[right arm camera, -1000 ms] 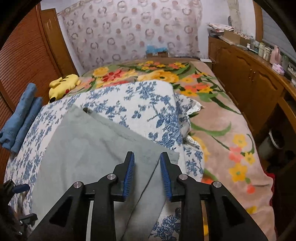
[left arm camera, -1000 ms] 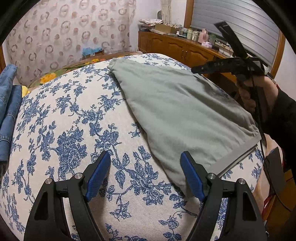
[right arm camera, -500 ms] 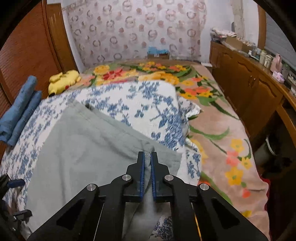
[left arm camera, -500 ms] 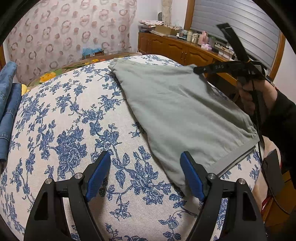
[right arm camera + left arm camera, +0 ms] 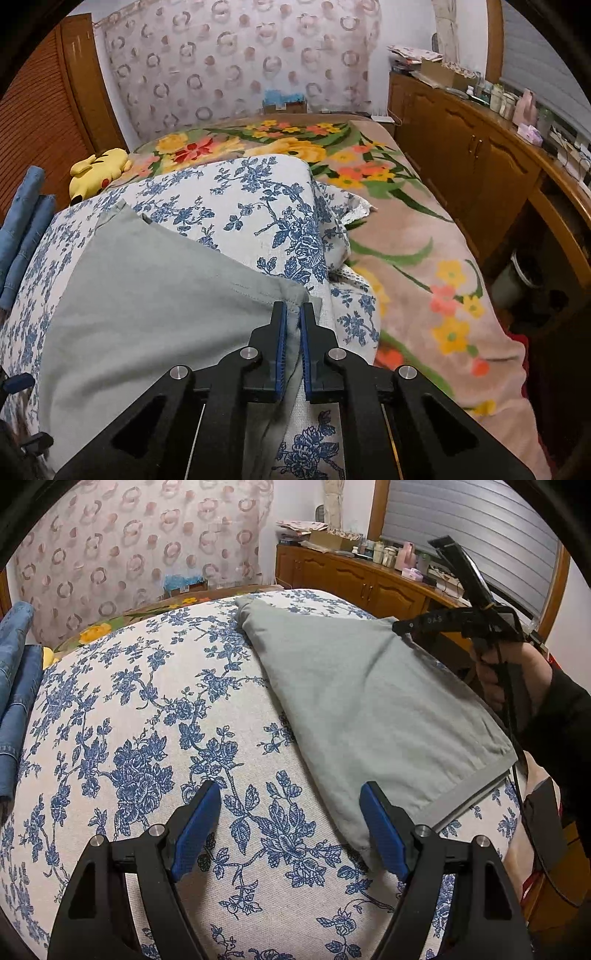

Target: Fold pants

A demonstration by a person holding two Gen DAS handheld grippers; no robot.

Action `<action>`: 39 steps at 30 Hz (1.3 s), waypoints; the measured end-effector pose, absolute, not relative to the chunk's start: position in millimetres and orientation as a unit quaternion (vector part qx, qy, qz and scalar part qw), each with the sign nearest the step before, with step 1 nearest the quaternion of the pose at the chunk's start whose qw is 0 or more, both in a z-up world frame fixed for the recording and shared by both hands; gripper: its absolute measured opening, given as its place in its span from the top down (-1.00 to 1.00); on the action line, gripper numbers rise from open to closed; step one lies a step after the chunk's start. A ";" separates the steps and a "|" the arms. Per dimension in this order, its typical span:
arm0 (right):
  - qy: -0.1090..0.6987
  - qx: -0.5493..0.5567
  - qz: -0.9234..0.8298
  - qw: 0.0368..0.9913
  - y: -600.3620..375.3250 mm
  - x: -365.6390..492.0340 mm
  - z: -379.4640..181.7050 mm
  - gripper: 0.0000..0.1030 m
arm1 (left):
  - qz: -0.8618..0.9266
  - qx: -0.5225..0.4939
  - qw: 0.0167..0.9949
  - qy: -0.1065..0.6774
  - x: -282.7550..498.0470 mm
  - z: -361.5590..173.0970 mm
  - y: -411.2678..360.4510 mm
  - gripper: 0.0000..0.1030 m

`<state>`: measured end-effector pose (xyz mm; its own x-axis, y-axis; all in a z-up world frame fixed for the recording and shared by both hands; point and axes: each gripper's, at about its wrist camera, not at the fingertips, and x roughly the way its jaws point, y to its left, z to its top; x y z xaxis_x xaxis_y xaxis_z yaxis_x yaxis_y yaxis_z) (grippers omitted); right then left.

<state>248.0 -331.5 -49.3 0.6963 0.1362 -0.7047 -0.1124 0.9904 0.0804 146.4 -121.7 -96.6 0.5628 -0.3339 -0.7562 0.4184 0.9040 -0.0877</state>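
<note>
The bed (image 5: 413,258) carries a blue-flowered cover (image 5: 147,738), and on it lie the grey pants (image 5: 369,709), spread flat and slanting from the far middle toward the near right edge. Their waistband end reaches just beside the right finger of the left claw (image 5: 290,827), which hangs over the cover pointing steeply down, its jaws spread wide with only the flowered cloth between them. At the pants' far right corner sits the right claw (image 5: 292,325), angled downward; its jaws are opening, with the grey hem still pinched between the blue pads. A hand (image 5: 495,675) in a dark sleeve grips its handle.
</note>
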 end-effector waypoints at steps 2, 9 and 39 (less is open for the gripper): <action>0.377 0.008 0.061 0.924 -329.6 243.0 -46.0 0.63 | -0.213 0.051 0.883 0.416 146.4 -96.5 -121.9 -0.53; 0.363 -0.020 0.094 0.927 -310.0 191.9 -43.8 0.54 | -0.213 0.051 0.883 0.416 145.7 -96.3 -121.3 -0.53; 0.358 -0.051 0.127 0.924 -272.7 114.6 -71.5 0.24 | -0.212 0.055 0.885 0.411 140.9 -91.5 -120.3 -0.53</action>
